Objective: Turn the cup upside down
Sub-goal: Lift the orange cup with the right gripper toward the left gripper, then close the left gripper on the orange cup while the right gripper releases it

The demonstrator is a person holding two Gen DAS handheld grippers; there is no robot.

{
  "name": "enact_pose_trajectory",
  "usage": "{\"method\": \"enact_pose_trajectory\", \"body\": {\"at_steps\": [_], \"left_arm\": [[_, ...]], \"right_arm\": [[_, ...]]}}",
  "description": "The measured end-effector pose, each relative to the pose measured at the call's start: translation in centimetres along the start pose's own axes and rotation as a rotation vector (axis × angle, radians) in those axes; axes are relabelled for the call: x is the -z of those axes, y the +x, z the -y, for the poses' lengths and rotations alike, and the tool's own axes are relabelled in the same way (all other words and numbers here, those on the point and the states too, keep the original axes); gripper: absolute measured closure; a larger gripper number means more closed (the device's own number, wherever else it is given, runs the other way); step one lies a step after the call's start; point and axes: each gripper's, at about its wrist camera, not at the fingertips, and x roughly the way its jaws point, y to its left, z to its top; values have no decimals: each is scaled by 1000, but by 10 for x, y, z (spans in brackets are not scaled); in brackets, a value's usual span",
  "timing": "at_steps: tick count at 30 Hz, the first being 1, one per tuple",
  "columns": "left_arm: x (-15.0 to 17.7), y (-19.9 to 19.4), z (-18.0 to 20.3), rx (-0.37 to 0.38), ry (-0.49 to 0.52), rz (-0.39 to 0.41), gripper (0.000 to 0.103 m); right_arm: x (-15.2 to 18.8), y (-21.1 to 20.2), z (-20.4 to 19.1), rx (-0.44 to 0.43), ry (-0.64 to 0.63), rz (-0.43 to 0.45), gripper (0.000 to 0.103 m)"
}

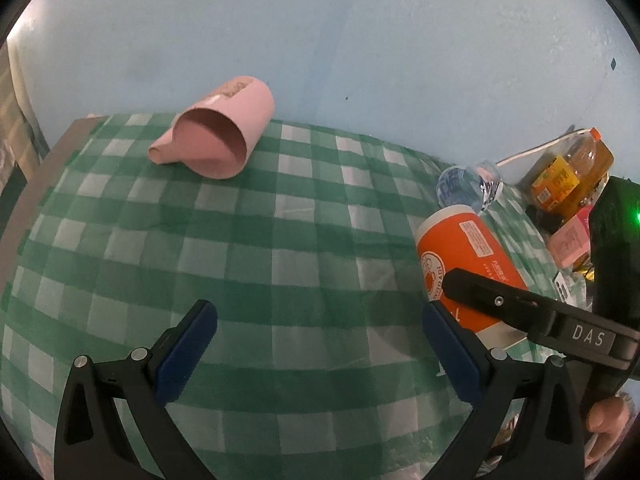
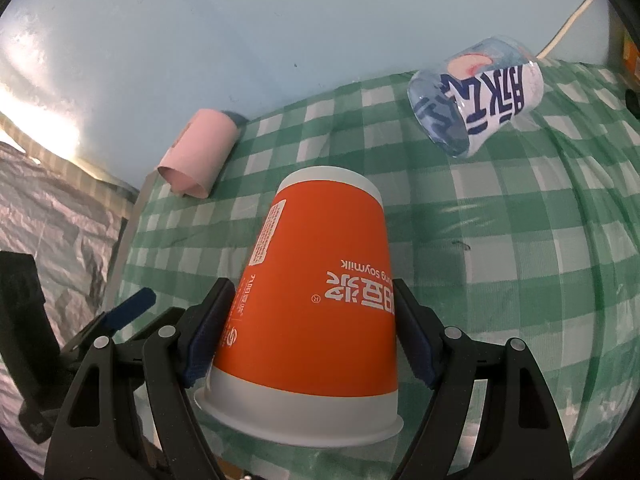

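Green-and-white checked cloth (image 1: 280, 240) is covering the worktop, with a pale blue wall (image 1: 360, 40) rising right behind its far edge. The orange paper cup (image 2: 320, 292) is standing upside down, rim on the cloth and base pointing up, its long axis close to upright and leaning slightly away. The right gripper (image 2: 310, 320) is clamping it, one pad pressing each side of the orange band. The left gripper (image 1: 320, 344) is hovering over bare cloth with its jaws spread wide, holding nothing. A pink mug (image 1: 216, 136) is lying on its side near the far left corner, mouth facing forward. A clear plastic cup (image 2: 476, 100) with blue lettering is lying tipped over at the far right. Open cloth is stretching between them.
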Motion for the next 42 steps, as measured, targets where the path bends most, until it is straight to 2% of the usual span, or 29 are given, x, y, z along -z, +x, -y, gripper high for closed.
{"method": "enact_pose_trajectory", "body": {"at_steps": [5,8,24,29,35,42], "left_arm": [[4,0,0,2,-7,-4,0],[5,-3,2,4,-12,-1,0],[-1,-14,29,25,34,0,0],[-8,-10,40,41,50,-21,0],[-18,4,57,57,56,-95,0],[-18,4,77,30,61,-91,0]], "right_arm": [[2,-2,-5,16,-31,19,23],[1,-4,-5,5,-34,31,16],[2,-43,16,10,-14,97,16],[4,-56,26,50,-32,119,16],[7,-69,39,101,-45,141,16],[20,-82,45,146,-105,161,13]]}}
